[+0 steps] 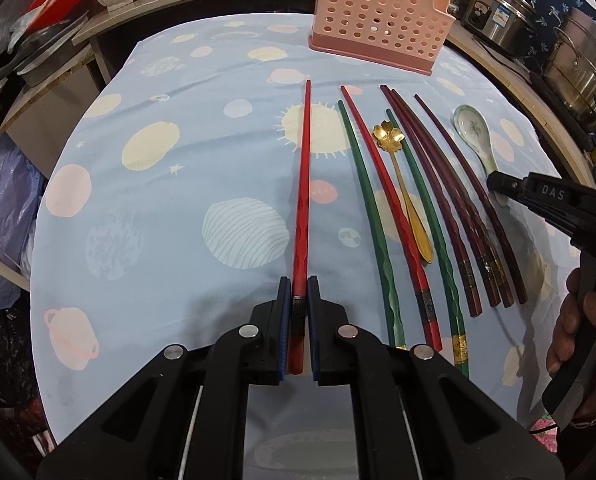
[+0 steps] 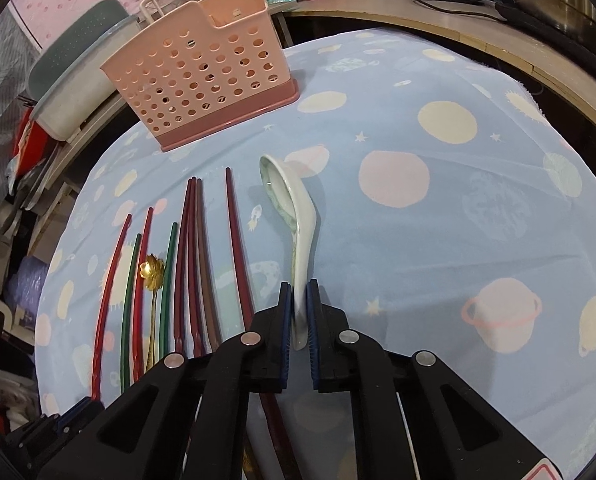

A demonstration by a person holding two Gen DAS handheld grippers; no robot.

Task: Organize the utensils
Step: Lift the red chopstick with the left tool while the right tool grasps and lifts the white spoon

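Left wrist view: left gripper [image 1: 298,296] is clamped on the thick end of a red chopstick [image 1: 303,184]; the stick runs straight out toward 12 o'clock; can't tell if it's lifted off the cloth or lying on it

Right wrist view: right gripper [image 2: 298,304] is pinching the handle of the white ceramic spoon [image 2: 294,216]; bowl end points to about 11 o'clock, and it looks tipped on its side

Holder: pink perforated utensil caddy [image 1: 377,20] sits at 12 to 1 o'clock from the left gripper, well beyond the stick's tip; from the right gripper it's more like 10 to 11 o'clock [image 2: 202,68]; looks empty from what shows through the holes, though I can't see right inside

Left on the table: second red stick, two green chopsticks [image 1: 371,220], a gold flower spoon [image 1: 401,184] lying between them, and four dark maroon chopsticks [image 1: 453,200]; all lined up at 1 to 2 o'clock of the left gripper on the planet tablecloth [image 1: 158,200]

Step, my guess: very start of the sort; both tools have a first piece gripped, nothing filed yet

Next move: lift each piece, swing it upright and drop it tip-down into a caddy slot; the spoon is slick and top-heavy so I'd keep that pinch firm; go one arm at a time so they don't crowd the opening
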